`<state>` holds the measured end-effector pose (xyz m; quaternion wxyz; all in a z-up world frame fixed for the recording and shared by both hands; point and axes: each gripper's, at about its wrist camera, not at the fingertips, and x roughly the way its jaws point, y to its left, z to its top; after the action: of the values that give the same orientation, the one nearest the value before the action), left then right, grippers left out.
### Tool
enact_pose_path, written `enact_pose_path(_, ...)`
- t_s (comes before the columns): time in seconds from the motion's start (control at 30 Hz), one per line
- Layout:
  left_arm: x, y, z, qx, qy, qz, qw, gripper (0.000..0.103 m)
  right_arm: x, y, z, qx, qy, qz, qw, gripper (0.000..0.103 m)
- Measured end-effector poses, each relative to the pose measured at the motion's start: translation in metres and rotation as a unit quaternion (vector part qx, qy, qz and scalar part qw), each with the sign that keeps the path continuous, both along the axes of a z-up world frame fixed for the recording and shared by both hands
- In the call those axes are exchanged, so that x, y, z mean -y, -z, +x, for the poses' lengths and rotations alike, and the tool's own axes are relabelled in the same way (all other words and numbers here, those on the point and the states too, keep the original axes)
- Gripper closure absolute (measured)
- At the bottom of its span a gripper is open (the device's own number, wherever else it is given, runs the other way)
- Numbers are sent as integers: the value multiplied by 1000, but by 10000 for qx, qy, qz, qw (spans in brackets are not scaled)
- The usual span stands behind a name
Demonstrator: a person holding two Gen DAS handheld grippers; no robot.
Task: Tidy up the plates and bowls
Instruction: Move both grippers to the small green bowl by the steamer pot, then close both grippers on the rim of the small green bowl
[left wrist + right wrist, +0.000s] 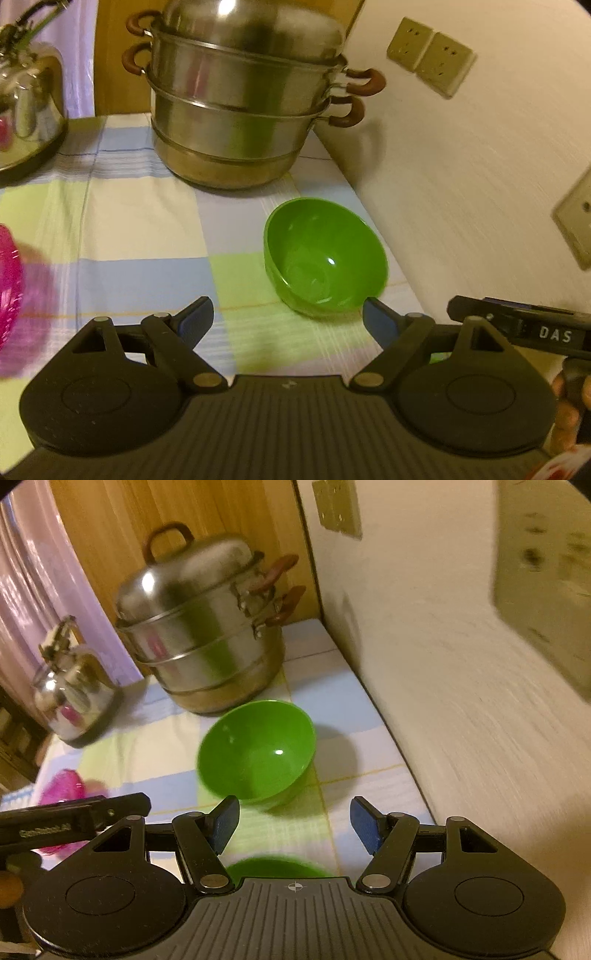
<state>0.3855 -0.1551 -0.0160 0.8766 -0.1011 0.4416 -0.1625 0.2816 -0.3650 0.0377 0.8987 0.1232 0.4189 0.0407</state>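
Hovering over the table, both claws stand with jaws apart and nothing between the pads. Left claw is the wider of the two; its right fingertip sits just beside the near rim of the green bowl, though whether it touches is hard to tell. Right claw is aimed down at the same bowl, which lies just ahead of its fingertips, upright, mouth up, empty.

A second green thing shows below the right claw, mostly hidden by the claw body; bowl or plate, cannot tell.

Bowl sits on the checked cloth near the wall-side edge of the table, in front of the steamer pot. Kettle stands left of the pot. A pink bowl lies at the far left, well apart from the green one.

Judgement: the open jaws and downward tilt suit a rim grasp on the green bowl, likely to bring it together with the other bowls. The wall close by leaves little room on that side.
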Motion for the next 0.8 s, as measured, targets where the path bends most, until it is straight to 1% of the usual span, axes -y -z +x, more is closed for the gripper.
enact_pose_path(0.17,5,23,32,-118,-109,1,9999,17,11,27,39,-205,38,100,9997,37)
enact_pose_path(0.27,7,36,48,-198,-177,-32,9996,17,15,42,61,-338,-38,115,9994,37)
enact_pose_path(0.37,9,47,62,-232,-226,-127,9994,17,19,54,79,-487,-83,211,9986,37)
enact_pose_path(0.5,13,57,76,-273,-247,-147,9992,18,18,69,98,-600,-188,166,9979,37)
enact_pose_path(0.57,14,62,82,-338,-256,-160,9990,25,18,76,105,-646,-215,188,9975,39)
enact_pose_path(0.63,16,67,87,-376,-238,-119,9989,35,17,83,111,-707,-243,189,9970,47)
enact_pose_path(0.67,17,69,88,-393,-219,-77,9990,37,17,86,113,-730,-253,166,9969,53)
enact_pose_path(0.73,20,72,90,-416,-137,19,9990,51,17,90,117,-757,-248,130,9967,58)
enact_pose_path(0.8,22,74,92,-435,-99,23,9990,58,19,94,121,-790,-229,136,9965,66)
